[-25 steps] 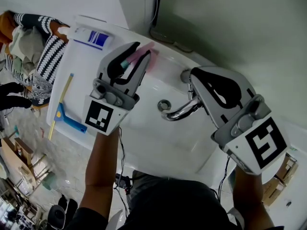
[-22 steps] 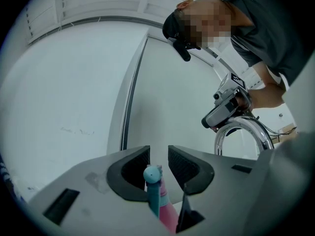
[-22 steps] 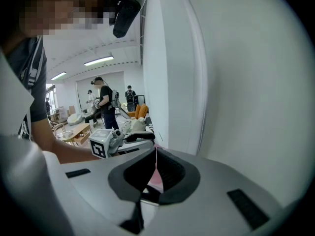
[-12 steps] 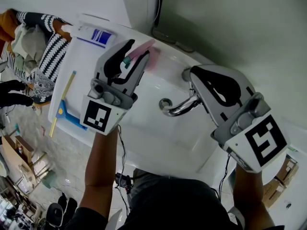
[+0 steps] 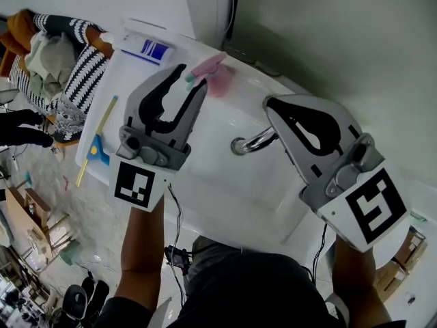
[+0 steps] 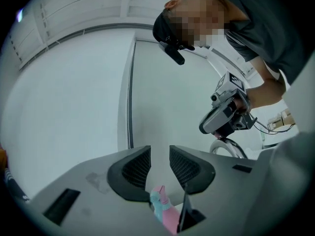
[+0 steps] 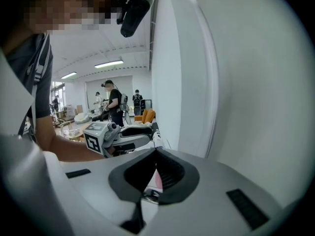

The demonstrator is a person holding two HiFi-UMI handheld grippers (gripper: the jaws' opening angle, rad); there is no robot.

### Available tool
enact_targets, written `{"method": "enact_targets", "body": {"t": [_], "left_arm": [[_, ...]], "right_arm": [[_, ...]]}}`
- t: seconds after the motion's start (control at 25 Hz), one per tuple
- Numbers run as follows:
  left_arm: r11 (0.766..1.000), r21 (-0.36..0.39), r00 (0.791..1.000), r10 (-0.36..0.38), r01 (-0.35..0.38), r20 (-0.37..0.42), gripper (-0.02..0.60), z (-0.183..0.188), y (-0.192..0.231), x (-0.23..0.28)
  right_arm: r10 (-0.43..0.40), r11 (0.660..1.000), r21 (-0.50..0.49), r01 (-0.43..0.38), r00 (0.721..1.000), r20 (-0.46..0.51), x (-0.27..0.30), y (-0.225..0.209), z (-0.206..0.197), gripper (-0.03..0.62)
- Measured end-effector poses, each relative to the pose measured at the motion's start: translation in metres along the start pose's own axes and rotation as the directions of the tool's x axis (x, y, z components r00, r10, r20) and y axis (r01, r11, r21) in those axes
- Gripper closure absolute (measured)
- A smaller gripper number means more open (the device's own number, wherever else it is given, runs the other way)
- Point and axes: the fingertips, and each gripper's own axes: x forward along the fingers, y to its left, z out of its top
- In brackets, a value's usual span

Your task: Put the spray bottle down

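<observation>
The pink spray bottle with a teal nozzle stands on the back ledge of the white sink. My left gripper is open just in front of it, its fingertips on either side of the nozzle and not pressing it. In the left gripper view the bottle shows low down, below the spread pads of the left gripper. My right gripper hovers shut over the tap with nothing in it. In its own view the right gripper has its jaws meeting at the tips.
A chrome tap curves over the basin. On the sink's left rim lie a white tube with a blue label and a blue and yellow squeegee. Clothes are piled at far left. A wall rises behind the sink.
The left gripper's jaws have spread apart and the gripper has drawn back a little from the pink bottle, which stays on the ledge. The right gripper has barely moved.
</observation>
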Motion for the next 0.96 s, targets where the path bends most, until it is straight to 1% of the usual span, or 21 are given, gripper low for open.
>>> {"method": "enact_targets", "body": {"t": [0.08, 0.16, 0.32, 0.44, 0.6, 0.72, 0.96], "left_arm": [[1.000, 0.017, 1.000, -0.006, 0.006, -0.007, 0.483, 0.011, -0.005, -0.007], [1.000, 0.027, 1.000, -0.015, 0.015, -0.010, 0.520, 0.023, -0.011, -0.014], [0.998, 0.062, 0.999, -0.027, 0.028, -0.027, 0.549, 0.046, -0.025, -0.026], [0.996, 0.074, 0.998, -0.035, 0.039, -0.053, 0.554, 0.054, -0.036, -0.035], [0.997, 0.066, 0.996, -0.031, 0.037, -0.084, 0.554, 0.059, -0.046, -0.048], [0.997, 0.063, 0.995, -0.032, 0.038, -0.097, 0.554, 0.068, -0.054, -0.057], [0.995, 0.082, 0.992, -0.053, 0.063, -0.114, 0.554, 0.089, -0.072, -0.074]], "right_arm": [[0.010, 1.000, -0.013, -0.010, 1.000, 0.007, -0.003, 0.006, 0.003, 0.586], [0.015, 1.000, -0.017, -0.015, 1.000, 0.016, -0.006, 0.010, 0.006, 0.586], [0.023, 1.000, -0.018, -0.023, 0.999, 0.036, -0.015, 0.018, 0.012, 0.586], [0.029, 0.999, -0.017, -0.028, 0.999, 0.047, -0.024, 0.024, 0.016, 0.586], [0.035, 0.999, -0.014, -0.034, 0.998, 0.056, -0.036, 0.031, 0.020, 0.586], [0.039, 0.999, -0.020, -0.038, 0.997, 0.072, -0.046, 0.036, 0.024, 0.586], [0.048, 0.998, -0.041, -0.044, 0.995, 0.089, -0.073, 0.054, 0.030, 0.586]]}}
